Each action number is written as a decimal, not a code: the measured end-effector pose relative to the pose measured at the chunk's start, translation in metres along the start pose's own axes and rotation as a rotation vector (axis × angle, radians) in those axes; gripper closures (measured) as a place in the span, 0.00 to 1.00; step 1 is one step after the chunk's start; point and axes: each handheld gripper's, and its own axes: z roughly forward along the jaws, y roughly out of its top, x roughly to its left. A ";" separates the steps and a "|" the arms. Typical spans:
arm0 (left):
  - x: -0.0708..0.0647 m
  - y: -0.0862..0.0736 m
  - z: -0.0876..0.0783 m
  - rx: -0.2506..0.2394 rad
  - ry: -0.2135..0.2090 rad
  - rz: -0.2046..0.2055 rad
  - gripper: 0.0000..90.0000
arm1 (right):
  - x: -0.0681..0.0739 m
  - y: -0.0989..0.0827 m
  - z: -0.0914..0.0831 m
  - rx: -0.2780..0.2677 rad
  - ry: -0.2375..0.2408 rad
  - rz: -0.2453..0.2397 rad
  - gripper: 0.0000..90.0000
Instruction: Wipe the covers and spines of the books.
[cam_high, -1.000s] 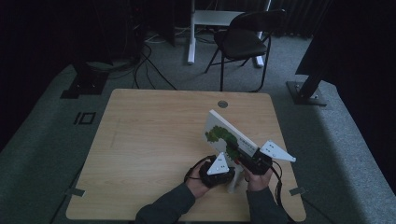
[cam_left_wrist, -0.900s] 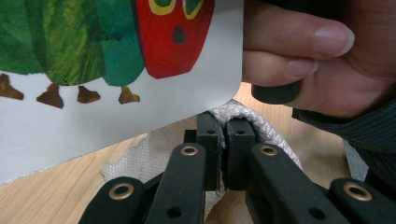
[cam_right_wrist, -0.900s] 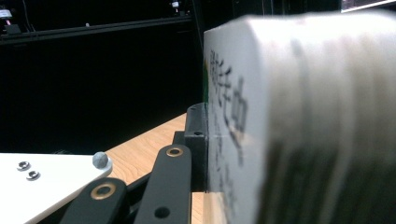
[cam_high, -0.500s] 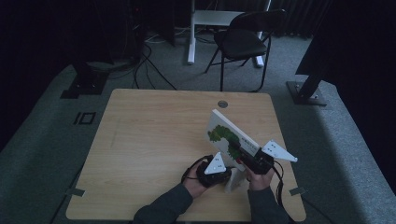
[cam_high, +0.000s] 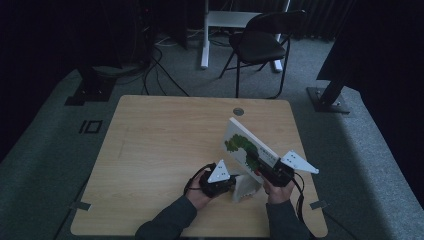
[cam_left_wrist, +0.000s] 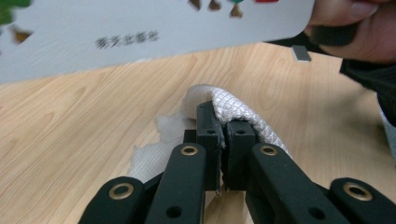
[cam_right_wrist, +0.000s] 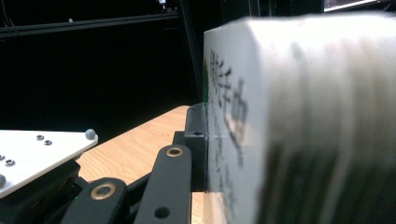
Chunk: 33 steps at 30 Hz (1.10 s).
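The right gripper clamps the picture book, tilted up off the table, long axis running away from the person. The left gripper pinches a white cloth just below the book's near edge, ready to wipe upward.

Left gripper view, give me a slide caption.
Hand-held gripper shut on a white cloth on the wooden table, beneath a tilted book.
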 end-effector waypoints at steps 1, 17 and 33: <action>0.001 -0.001 -0.001 0.001 0.002 -0.005 0.98 | -0.001 0.000 0.000 0.001 -0.003 -0.001 0.87; 0.016 -0.016 -0.014 0.017 0.060 -0.041 0.97 | -0.005 -0.004 -0.003 0.007 -0.028 -0.007 0.87; 0.051 -0.049 -0.058 0.019 0.202 -0.148 0.97 | -0.008 -0.006 -0.006 0.013 -0.049 -0.014 0.87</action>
